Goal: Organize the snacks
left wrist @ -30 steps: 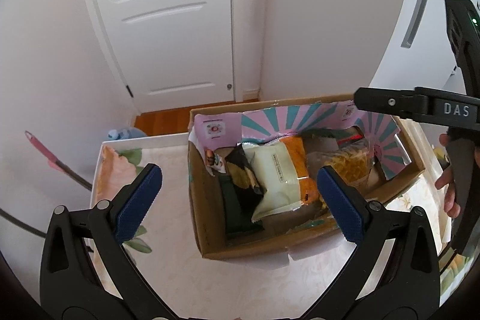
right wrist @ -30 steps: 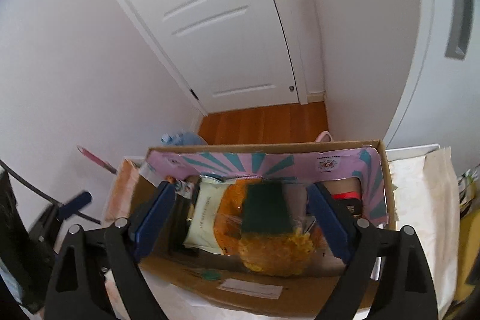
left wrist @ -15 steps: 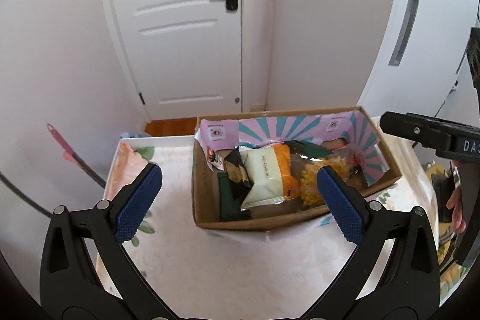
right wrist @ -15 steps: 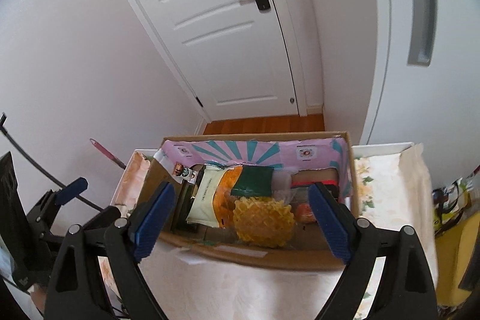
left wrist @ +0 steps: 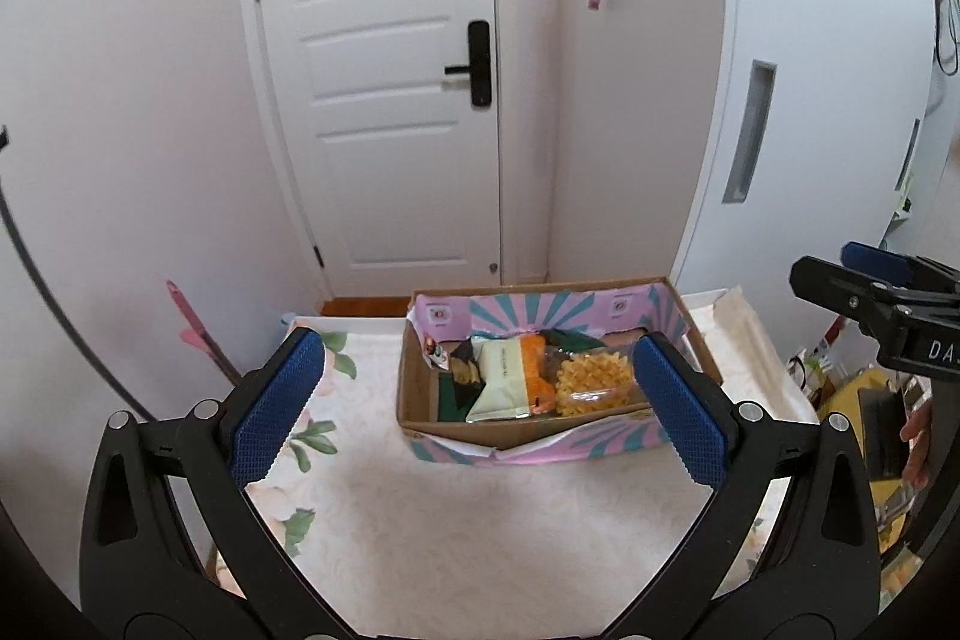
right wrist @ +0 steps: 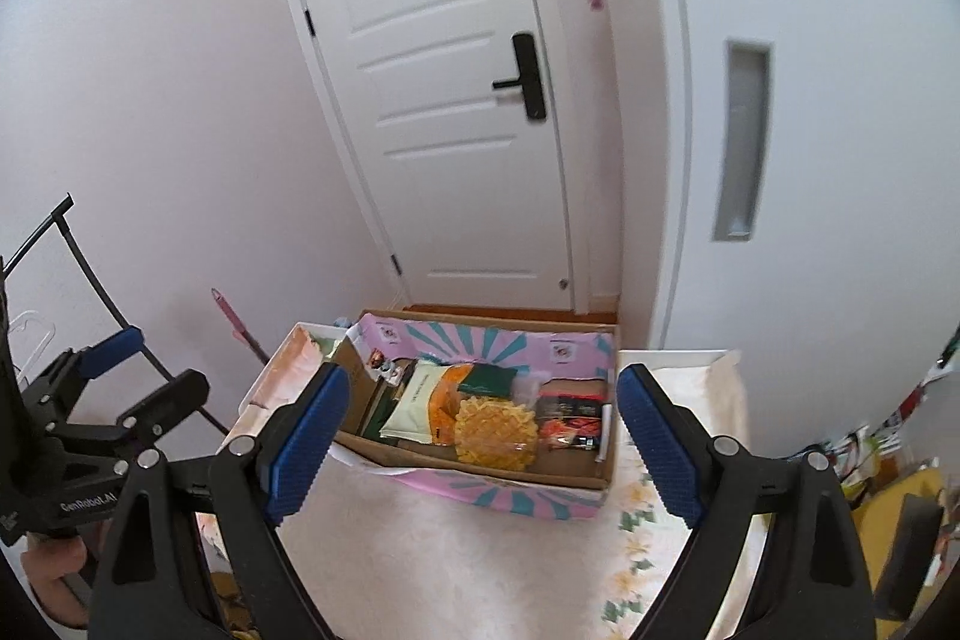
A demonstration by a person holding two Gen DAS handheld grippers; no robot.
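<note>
A cardboard box with pink and teal flaps sits on a floral-clothed table. Inside lie several snack packs: a cream pouch, a yellow waffle pack, dark packets at the left. The right wrist view also shows the box, the waffle pack and red-black packs. My left gripper is open and empty, held above and in front of the box. My right gripper is likewise open and empty, back from the box.
A white door and white walls stand behind the table. A pink-handled tool leans at the left wall. The right gripper's body shows at the right edge, with a person's hand below it. Yellow clutter lies right of the table.
Both grippers have pulled up and back from the box, which now looks smaller and farther. More of the tablecloth shows in front of the box. Jaws stayed wide open.
</note>
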